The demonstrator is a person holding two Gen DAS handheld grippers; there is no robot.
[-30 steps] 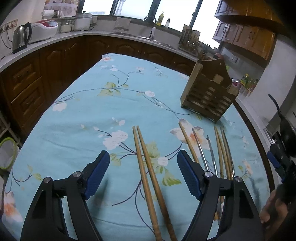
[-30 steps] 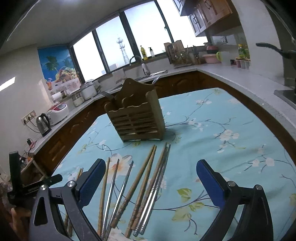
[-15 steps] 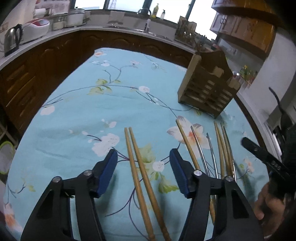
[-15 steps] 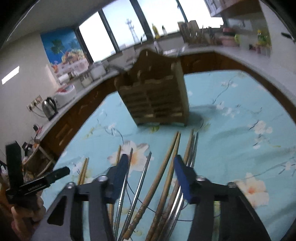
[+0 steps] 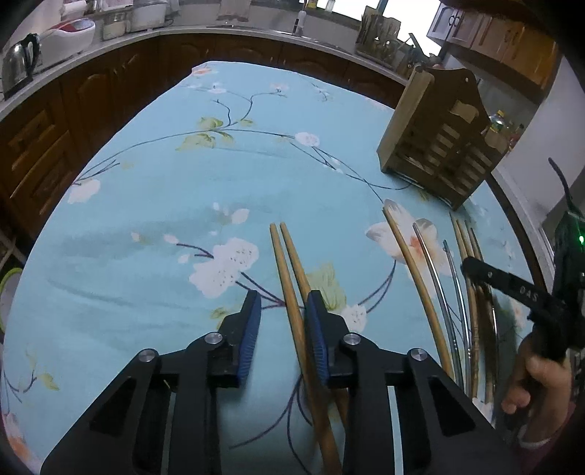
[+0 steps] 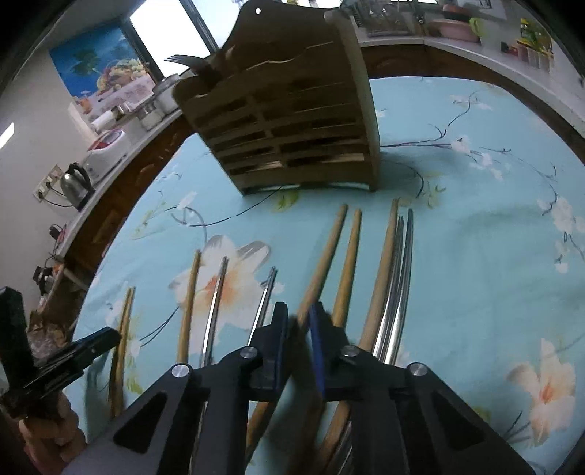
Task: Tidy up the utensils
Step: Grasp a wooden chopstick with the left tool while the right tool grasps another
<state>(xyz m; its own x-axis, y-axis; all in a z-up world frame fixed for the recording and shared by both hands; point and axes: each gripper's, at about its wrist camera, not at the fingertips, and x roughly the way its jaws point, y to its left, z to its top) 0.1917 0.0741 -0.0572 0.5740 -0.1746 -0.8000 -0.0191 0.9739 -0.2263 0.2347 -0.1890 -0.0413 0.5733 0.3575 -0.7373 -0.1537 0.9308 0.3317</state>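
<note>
A pair of wooden chopsticks [image 5: 289, 263] lies on the blue floral tablecloth. My left gripper [image 5: 283, 321] is low over them, jaws narrowed with a gap; one chopstick runs between the pads against the right pad [image 5: 318, 329]. More wooden and metal chopsticks [image 6: 387, 277] lie in a row in front of the wooden slatted utensil holder [image 6: 292, 124], also in the left wrist view [image 5: 438, 146]. My right gripper [image 6: 298, 329] is shut on one wooden chopstick [image 6: 325, 255], which is tilted and lifted at its near end.
A fork [image 6: 193, 64] stands in the holder. Dark wooden cabinets and a counter with a kettle [image 5: 16, 69] and rice cooker [image 5: 69, 33] ring the table [image 5: 146, 190]. The right gripper [image 5: 519, 292] and the hand holding it show at the right edge of the left wrist view.
Both grippers have come down toward the table and narrowed their jaws. The right one has shut on a wooden chopstick; the left one has closed most of the way around its pair.
</note>
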